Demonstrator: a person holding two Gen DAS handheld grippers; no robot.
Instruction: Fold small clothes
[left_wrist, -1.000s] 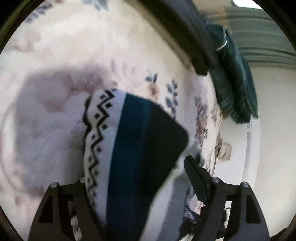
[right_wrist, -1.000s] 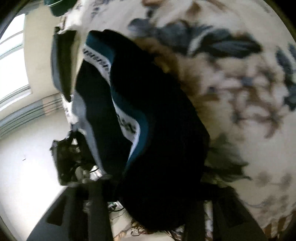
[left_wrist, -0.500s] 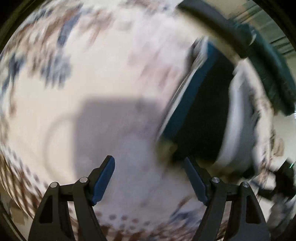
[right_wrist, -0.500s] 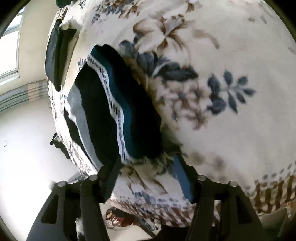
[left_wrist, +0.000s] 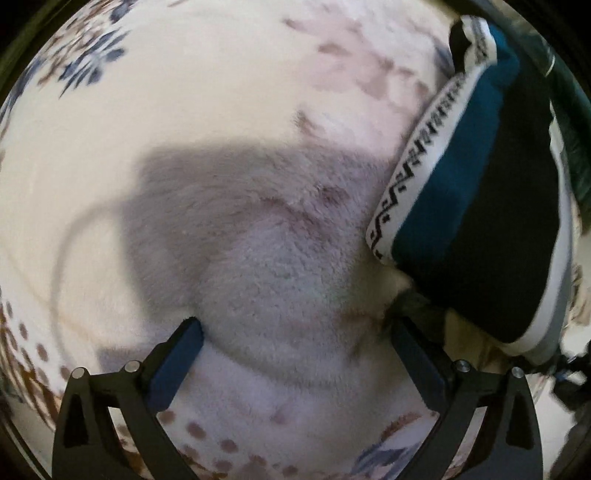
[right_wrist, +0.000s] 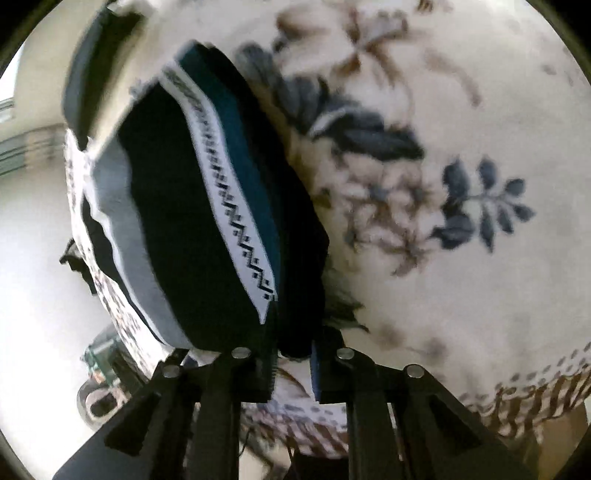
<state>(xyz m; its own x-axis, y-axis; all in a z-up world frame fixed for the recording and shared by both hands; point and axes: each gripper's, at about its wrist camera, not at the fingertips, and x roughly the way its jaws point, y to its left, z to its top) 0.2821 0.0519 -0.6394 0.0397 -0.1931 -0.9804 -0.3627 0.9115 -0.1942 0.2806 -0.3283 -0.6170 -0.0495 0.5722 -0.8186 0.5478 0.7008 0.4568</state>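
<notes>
A folded knit garment (left_wrist: 476, 206), black, teal and grey with a white zigzag band, lies on the fluffy cream floral blanket (left_wrist: 221, 110). In the left wrist view it sits to the upper right of my left gripper (left_wrist: 295, 343), which is open and empty over bare blanket. In the right wrist view the same garment (right_wrist: 207, 206) fills the left centre. My right gripper (right_wrist: 293, 365) is shut on its near black edge, the fingers close together with fabric between them.
A second dark folded cloth (right_wrist: 92, 81) lies on the blanket beyond the garment. A dark green item (left_wrist: 569, 110) lies at the far right of the left wrist view. The blanket's patterned edge (right_wrist: 535, 391) and pale floor (right_wrist: 33, 277) lie below.
My left gripper let go of the garment and moved left, off it. My right gripper opened half a second ago and has shut again on the garment's near edge.
</notes>
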